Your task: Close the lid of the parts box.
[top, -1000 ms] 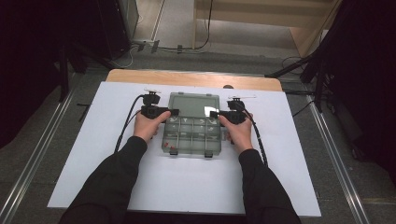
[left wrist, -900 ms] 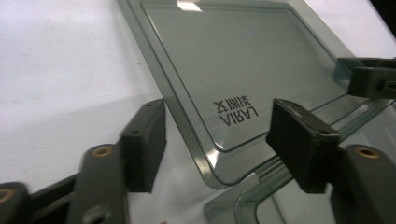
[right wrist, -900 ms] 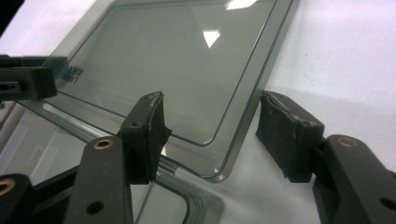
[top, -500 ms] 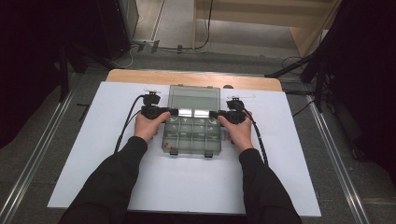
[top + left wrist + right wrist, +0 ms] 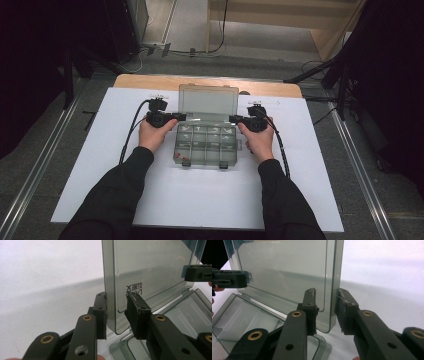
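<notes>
A clear smoky plastic compartment box [image 5: 207, 148] lies mid-table with its lid [image 5: 208, 102] swung up and standing near upright. My left gripper [image 5: 176, 117] reaches in at the lid's left edge and my right gripper [image 5: 235, 119] at its right edge. In the left gripper view the lid [image 5: 150, 270] stands between the jaws of the left gripper [image 5: 116, 312], with a small gap at one pad. The right gripper [image 5: 325, 311] straddles the lid's other edge [image 5: 332, 277] the same way. Both grippers are slightly open. Each view shows the other gripper's tip beyond the lid.
The box sits on a white sheet [image 5: 200, 200] over a wooden table [image 5: 150, 81]. Small red pieces [image 5: 185, 160] lie in a front compartment. Black cables [image 5: 131, 131] trail from both grippers. Dark stands and a metal rail [image 5: 360, 165] flank the table.
The lid has swung farther up and back, from tilted to near upright. Both hands stayed at its side edges and shifted slightly away from me with it.
</notes>
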A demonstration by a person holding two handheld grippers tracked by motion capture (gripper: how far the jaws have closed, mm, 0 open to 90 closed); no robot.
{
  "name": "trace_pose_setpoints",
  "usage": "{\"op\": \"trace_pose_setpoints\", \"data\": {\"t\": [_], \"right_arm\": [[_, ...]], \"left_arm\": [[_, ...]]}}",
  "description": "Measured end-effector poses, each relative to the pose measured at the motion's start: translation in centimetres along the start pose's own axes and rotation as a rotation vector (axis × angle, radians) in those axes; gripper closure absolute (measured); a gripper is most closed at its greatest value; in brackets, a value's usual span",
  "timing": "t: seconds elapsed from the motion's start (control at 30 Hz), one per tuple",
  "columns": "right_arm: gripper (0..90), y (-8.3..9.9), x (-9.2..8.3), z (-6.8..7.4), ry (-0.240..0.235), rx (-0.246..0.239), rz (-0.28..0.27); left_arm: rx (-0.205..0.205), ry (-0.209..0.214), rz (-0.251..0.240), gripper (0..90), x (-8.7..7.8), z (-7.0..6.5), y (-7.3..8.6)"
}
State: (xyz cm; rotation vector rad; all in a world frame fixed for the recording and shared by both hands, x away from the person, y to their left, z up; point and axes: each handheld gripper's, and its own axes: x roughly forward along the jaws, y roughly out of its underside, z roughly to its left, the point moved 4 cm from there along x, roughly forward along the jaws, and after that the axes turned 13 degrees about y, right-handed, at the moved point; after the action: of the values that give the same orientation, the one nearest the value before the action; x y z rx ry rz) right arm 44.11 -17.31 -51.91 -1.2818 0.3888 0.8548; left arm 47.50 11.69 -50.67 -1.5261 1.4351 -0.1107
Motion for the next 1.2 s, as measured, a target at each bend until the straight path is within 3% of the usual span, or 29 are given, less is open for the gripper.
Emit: {"op": "trace_pose_setpoints", "data": {"t": [0.2, 0.43, 0.6, 0.7, 0.87, 1.2], "right_arm": [[72.8, 0.1, -0.1, -0.2, -0.016, 0.008, -0.009], [75.0, 0.2, -0.3, -0.3, -0.013, -0.014, -0.023], [76.4, 0.3, -0.4, -0.4, -0.021, -0.023, -0.021], [76.9, 0.4, -0.6, -0.5, -0.018, -0.048, -0.026], [76.6, 0.4, -0.6, -0.4, -0.004, -0.058, -0.028], [76.3, 0.0, -0.6, -0.3, 0.002, -0.041, -0.032]], "left_arm": [[0.011, -0.002, -0.004, 71.3, -0.2, 0.0, 0.1], [0.011, -0.006, -0.017, 73.4, -0.4, 0.1, 0.0], [-0.017, 0.008, -0.071, 75.6, -1.0, 0.3, -0.5], [-0.027, 0.021, -0.077, 75.5, -1.1, 0.3, -0.5], [-0.014, -0.004, -0.086, 82.2, -1.0, 0.2, -0.4], [0.029, -0.037, -0.086, 83.8, -1.3, -0.2, -0.1]]}}
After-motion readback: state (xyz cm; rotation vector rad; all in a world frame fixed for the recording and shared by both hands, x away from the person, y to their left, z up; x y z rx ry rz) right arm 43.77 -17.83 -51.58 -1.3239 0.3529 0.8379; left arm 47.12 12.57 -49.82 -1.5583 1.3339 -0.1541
